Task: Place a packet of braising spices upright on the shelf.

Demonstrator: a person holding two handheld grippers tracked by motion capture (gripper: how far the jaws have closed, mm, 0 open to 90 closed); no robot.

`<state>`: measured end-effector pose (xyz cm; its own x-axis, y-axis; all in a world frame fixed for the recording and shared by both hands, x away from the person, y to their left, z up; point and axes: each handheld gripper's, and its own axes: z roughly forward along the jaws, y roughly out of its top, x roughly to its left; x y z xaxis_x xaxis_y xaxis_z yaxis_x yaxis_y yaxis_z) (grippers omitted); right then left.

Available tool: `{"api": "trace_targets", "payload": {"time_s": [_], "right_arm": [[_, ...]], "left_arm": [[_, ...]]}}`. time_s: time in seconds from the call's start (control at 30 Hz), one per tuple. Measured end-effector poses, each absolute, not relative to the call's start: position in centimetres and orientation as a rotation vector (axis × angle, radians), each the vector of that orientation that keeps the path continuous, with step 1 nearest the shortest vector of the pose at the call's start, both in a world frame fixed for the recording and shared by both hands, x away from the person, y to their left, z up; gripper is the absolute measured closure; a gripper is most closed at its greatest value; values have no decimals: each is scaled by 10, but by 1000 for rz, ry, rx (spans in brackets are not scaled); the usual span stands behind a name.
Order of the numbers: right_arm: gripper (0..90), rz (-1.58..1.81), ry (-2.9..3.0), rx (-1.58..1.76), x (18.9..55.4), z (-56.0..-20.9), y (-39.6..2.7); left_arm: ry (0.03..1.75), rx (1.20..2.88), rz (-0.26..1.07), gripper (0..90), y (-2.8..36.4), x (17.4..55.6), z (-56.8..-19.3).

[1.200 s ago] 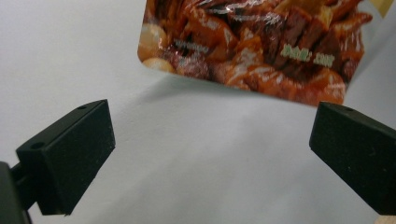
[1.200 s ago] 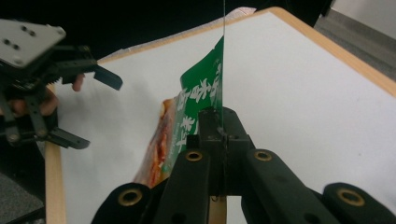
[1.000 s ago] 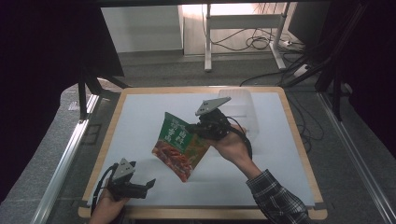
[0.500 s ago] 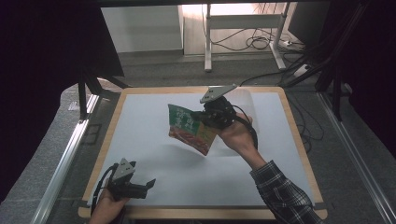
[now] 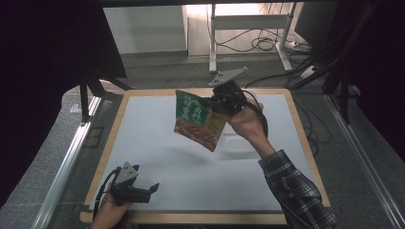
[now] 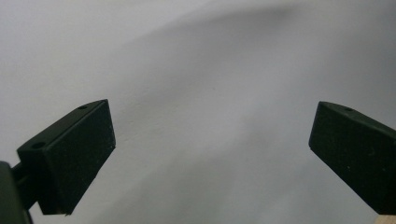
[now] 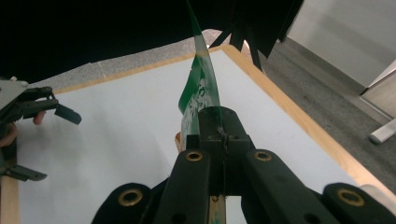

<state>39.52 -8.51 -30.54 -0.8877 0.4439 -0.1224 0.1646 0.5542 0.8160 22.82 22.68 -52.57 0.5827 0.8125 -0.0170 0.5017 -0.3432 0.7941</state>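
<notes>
Right gripper (image 5: 210, 101) (jaws clamped on the snack packet (image 5: 197, 119)) has risen — packet now hangs clear below it, off the table (image 5: 157, 157). Left gripper (image 5: 154, 187) idles, jaws apart.

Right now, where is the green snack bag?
In the high view the snack bag hangs in the air above the far middle of the white table, pinched at its edge by the right gripper.
</notes>
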Motion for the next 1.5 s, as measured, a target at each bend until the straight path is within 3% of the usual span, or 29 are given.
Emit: {"api": "trace_targets", "payload": {"time_s": [0.6, 1.5], "right_arm": [[893, 1213, 2434, 540, 424, -294, -100], [893, 1151, 2410, 652, 434, -290, -152]], "left_arm": [[1043, 2018, 494, 8, 226, 228, -526], [1045, 2019, 494, 9, 226, 228, -526]]}}
